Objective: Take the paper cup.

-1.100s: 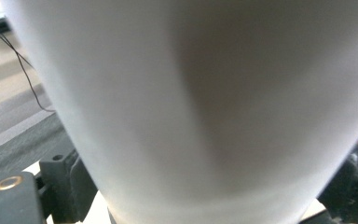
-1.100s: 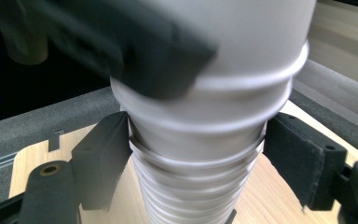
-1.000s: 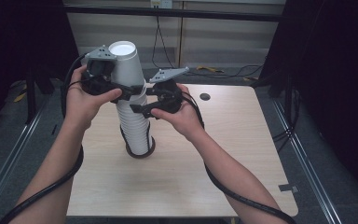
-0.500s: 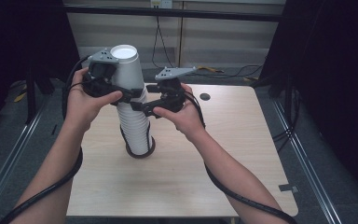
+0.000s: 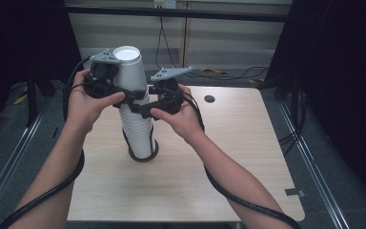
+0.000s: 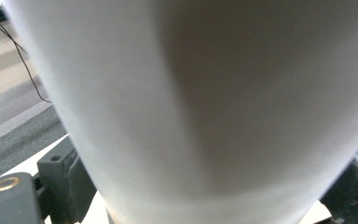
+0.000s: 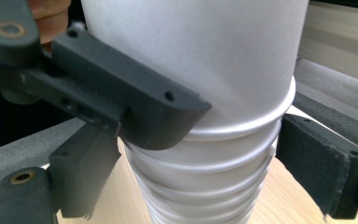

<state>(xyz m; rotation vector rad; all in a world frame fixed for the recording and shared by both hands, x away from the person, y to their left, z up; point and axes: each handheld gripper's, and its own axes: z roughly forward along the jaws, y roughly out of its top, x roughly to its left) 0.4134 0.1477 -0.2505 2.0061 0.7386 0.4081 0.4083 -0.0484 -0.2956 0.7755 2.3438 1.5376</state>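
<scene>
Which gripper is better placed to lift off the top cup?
Left. The left gripper clamps the top cup, while the right gripper steadies the stack beneath.

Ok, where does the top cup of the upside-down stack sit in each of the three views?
High view: top cup at upper left of centre, between both grippers.
Left gripper view: the cup wall spans nearly the whole frame, blurred.
Right gripper view: upper centre, above the nested rims.
Shared landmark: the left gripper, whose black jaw crosses the right gripper view.
</scene>
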